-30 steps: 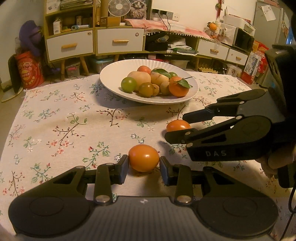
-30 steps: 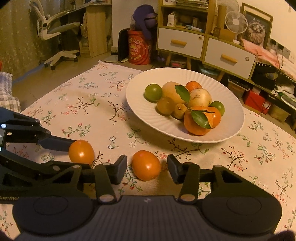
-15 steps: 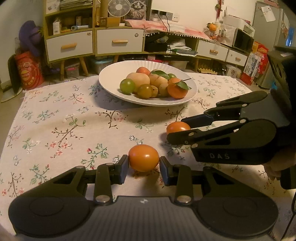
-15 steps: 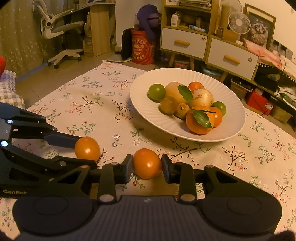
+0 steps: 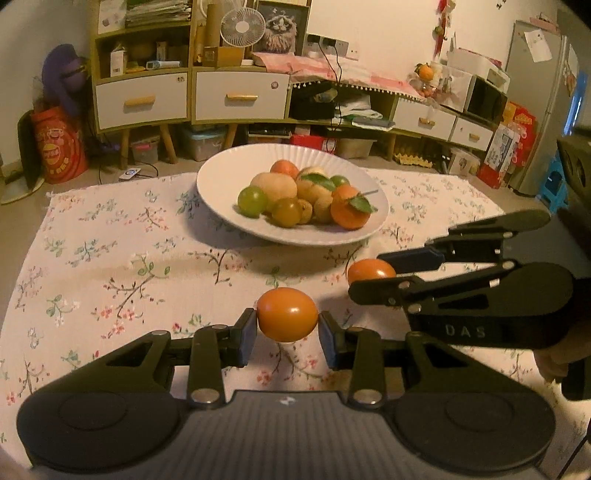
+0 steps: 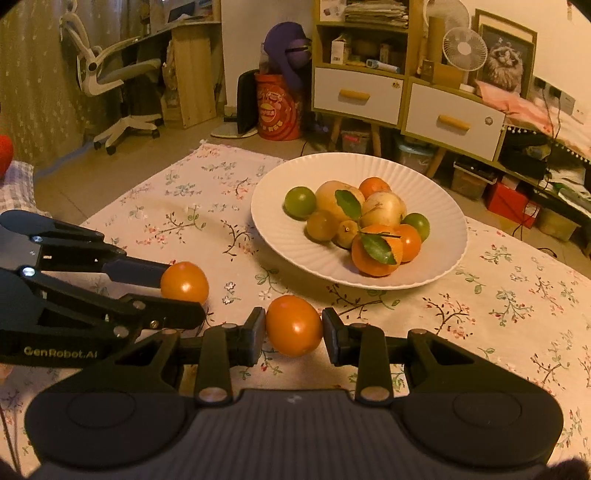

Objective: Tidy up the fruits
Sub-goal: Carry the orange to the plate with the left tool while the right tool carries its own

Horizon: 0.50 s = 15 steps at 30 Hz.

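- Left gripper [image 5: 288, 334] has its two black fingers pressed on the sides of an orange fruit [image 5: 287, 314], so it is clamped on it.
- That orange fruit sits right between the finger pads, over the flowered tablecloth [image 5: 110, 266]. I cannot tell if it touches the cloth.
- Right gripper [image 6: 293, 336] is clamped on a second orange fruit [image 6: 293, 325], with a pad on each side of it.
- From the left camera, the right gripper [image 5: 373, 271] comes in from the right side, and its fruit [image 5: 370, 270] peeks out between its fingers.
- From the right camera, the left gripper [image 6: 177, 291] comes in from the left side with its fruit [image 6: 184, 282] at its tip.
- Both held fruits are near each other, but they do not touch.
- Farther back on the tablecloth [image 6: 517, 302] is a big white plate [image 5: 221, 177], also seen from the right camera [image 6: 273, 221].
- On the plate is a pile of fruit: a green round one [image 5: 252, 201], a pale yellow one [image 5: 274, 186], and an orange with a green leaf [image 5: 349, 212].
- Both held fruits are in front of the plate, not on it.
- Behind the table are drawers [image 5: 144, 100] and a small fan [image 5: 240, 27].
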Motion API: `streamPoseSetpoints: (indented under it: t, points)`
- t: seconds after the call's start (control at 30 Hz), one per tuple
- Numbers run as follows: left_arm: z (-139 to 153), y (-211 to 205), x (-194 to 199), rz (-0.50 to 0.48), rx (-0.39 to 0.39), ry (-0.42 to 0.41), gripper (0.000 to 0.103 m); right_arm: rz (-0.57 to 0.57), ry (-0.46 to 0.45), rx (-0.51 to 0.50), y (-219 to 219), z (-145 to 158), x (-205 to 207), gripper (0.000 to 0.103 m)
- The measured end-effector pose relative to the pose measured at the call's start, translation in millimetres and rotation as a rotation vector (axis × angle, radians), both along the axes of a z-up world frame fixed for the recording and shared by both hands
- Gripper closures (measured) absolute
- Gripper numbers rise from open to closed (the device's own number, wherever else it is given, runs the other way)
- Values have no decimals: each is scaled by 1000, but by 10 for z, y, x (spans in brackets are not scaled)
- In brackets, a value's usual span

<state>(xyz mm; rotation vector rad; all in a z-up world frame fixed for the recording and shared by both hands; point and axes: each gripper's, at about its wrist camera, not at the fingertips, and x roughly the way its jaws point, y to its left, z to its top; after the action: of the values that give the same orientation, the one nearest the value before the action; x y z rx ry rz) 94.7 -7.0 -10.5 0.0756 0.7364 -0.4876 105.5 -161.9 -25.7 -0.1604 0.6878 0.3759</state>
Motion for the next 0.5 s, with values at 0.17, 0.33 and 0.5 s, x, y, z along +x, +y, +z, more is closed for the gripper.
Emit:
streamPoseSetpoints:
  t: [0.17, 0.33, 0.5]
  points:
    - [87, -49, 43, 1, -16, -16, 75, -15, -11, 21, -59, 61, -10, 73]
    - [158, -79, 98, 14, -31, -27, 75, -50, -28, 55, -149, 138, 37, 73]
    - [160, -110, 179, 40, -27, -28, 75, -94, -56, 80, -285, 213, 110, 73]
